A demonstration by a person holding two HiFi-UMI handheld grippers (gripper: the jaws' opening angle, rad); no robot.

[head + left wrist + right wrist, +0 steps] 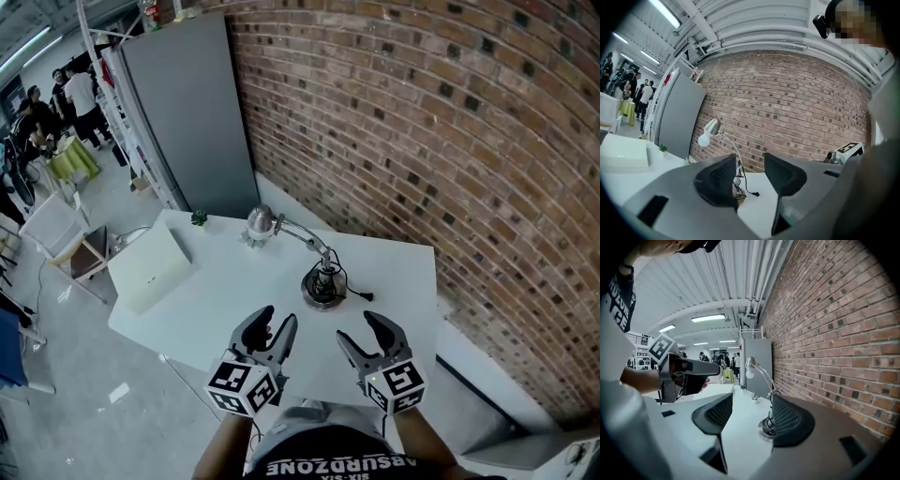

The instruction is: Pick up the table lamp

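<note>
Left gripper [277, 321] & right gripper [360, 330] hover over the worktop [234, 305], fingers spread wide w/ nothing between them. Both are aimed at the table lamp [322, 281], which stands ahead near the brick wall [450, 141], cord [354, 293] bunched at its base. Prob. lining up a two-sided grasp. White box [150, 265] at left sits shut, contents unseen.
</note>
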